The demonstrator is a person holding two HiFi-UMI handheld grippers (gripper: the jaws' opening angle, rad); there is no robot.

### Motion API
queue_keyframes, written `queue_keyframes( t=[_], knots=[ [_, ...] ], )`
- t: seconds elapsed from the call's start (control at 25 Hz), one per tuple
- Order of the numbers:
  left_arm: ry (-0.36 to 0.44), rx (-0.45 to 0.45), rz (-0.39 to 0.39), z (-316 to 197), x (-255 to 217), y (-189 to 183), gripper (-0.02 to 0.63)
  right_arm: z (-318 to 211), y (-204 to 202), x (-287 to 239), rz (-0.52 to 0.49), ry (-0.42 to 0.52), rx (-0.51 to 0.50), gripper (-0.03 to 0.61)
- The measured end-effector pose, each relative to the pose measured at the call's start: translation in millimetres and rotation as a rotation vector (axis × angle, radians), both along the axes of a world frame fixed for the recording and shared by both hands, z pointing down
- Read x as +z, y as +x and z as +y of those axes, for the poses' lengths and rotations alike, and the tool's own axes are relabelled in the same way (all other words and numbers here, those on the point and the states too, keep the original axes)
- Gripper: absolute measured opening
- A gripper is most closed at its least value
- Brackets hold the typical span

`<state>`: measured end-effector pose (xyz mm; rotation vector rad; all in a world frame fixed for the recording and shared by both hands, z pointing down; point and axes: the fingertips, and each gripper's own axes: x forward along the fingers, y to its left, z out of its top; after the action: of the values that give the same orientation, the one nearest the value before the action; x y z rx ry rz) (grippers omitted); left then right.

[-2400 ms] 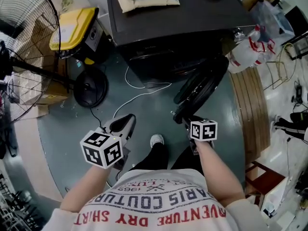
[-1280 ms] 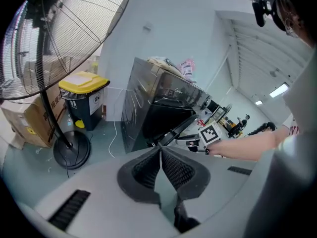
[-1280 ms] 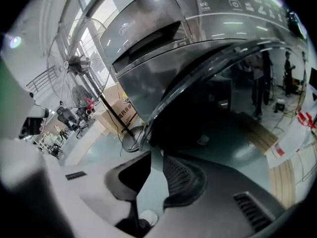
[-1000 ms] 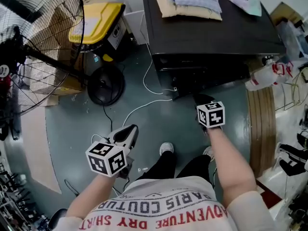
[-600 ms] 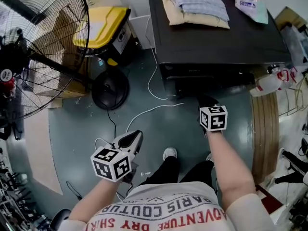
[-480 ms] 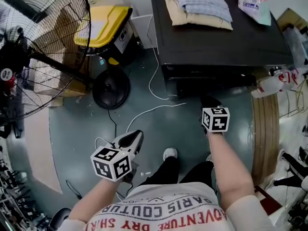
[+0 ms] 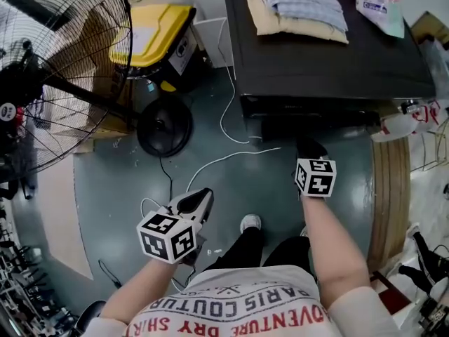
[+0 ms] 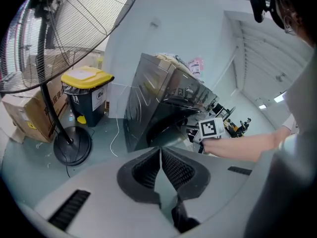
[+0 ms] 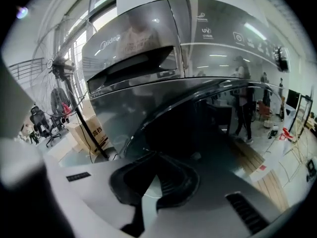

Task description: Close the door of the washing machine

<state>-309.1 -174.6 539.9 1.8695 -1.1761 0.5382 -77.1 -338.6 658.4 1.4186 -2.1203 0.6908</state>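
The person is standing in front of the washing machine (image 7: 330, 62), a dark front-loader with folded laundry (image 7: 295, 5) and a printed packet (image 7: 379, 2) lying on its top. Its door (image 9: 198, 128), a round dark pane low on the front, is sitting flush against the machine as far as the views show. It is filling most of the right gripper view.

The right gripper (image 9: 157, 174) is pointing downward at the door from just in front of it. Its jaws are pressing together with nothing between them. Whether its tip is touching the door cannot be told.

The left gripper (image 8: 160, 151) is hanging well back from the machine, above the grey-green floor (image 7: 119, 188). It is aiming toward the machine's left front corner, and its jaws are also meeting, with nothing between them. In the left gripper view, the right gripper is showing near the lower front of the machine.

A white cable (image 7: 224, 156) is trailing across the floor from the foot of the machine toward the left gripper. To the left, a tall fan (image 7: 56, 62) is standing on a round black base (image 7: 165, 127). Behind the fan are a bin with a yellow lid (image 7: 151, 34) and a cardboard box (image 8: 25, 115). To the right of the machine, plastic bottles (image 7: 407, 118) are lying beside a strip of wooden boards (image 7: 386, 188).
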Motion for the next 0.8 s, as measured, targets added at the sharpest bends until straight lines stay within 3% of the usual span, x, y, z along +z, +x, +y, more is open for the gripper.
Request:
queue_keyframes(
  t=[0.24, 0.4, 0.56, 0.72, 0.8],
  knots=[
    [0.008, -0.02, 0.009, -1, -2, 4, 0.037, 1, 0, 6, -0.036, -0.095, -0.087, 0.02],
    [0.034, -0.04, 0.028, -1, -15, 13, 0.037, 18, -15, -7, -0.157, -0.14, -0.182, 0.021],
    [0.067, -0.032, 0.036, 0, -35, 29, 0.037, 48, -31, -69, -0.302, -0.086, -0.287, 0.02],
    [0.131, -0.04, 0.056, 1, -68, 49, 0.037, 96, -47, -147, -0.409, -0.034, -0.522, 0.02],
    [0.156, -0.04, 0.071, 11, -89, 60, 0.037, 128, -48, -180, -0.463, -0.022, -0.578, 0.02]
  ],
)
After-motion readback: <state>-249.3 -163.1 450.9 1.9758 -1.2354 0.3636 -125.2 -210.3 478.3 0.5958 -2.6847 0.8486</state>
